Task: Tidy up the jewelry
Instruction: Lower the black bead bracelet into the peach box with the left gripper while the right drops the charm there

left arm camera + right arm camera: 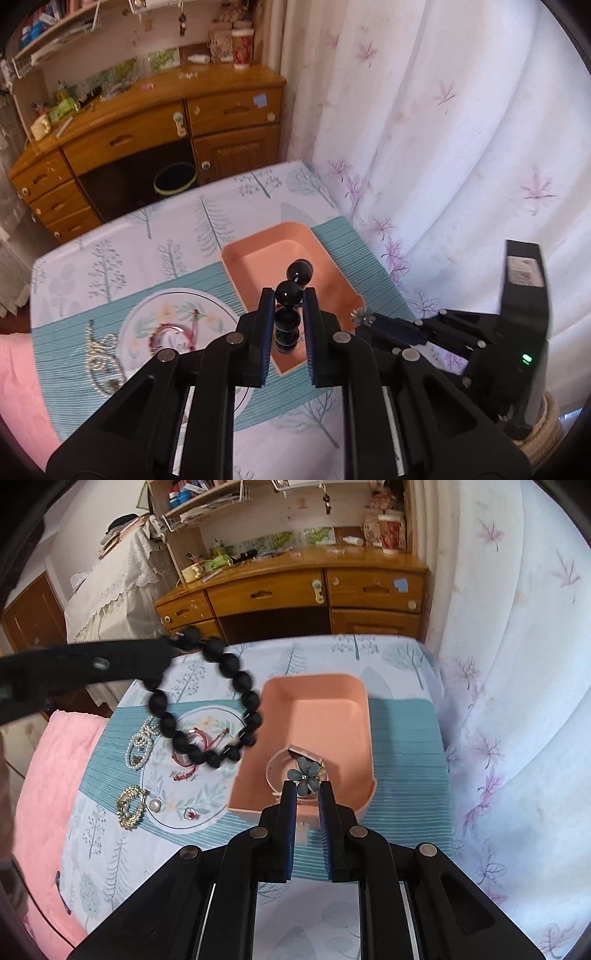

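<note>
While both tilt down, left tongs (289, 295) clamp beads (207, 698); right tongs (307, 788) pinch flower (306, 771).

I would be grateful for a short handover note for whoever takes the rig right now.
Left gripper: shut on the black bead bracelet, held in the air above the plate and the pink tray.
Right gripper: shut on the blue flower piece, over the tray's near end.
Done: a pale band seems to lie in the tray.
Left: drop both held pieces in the tray, then move the pearl strand, gold piece, red cord and small bits on the plate.
</note>
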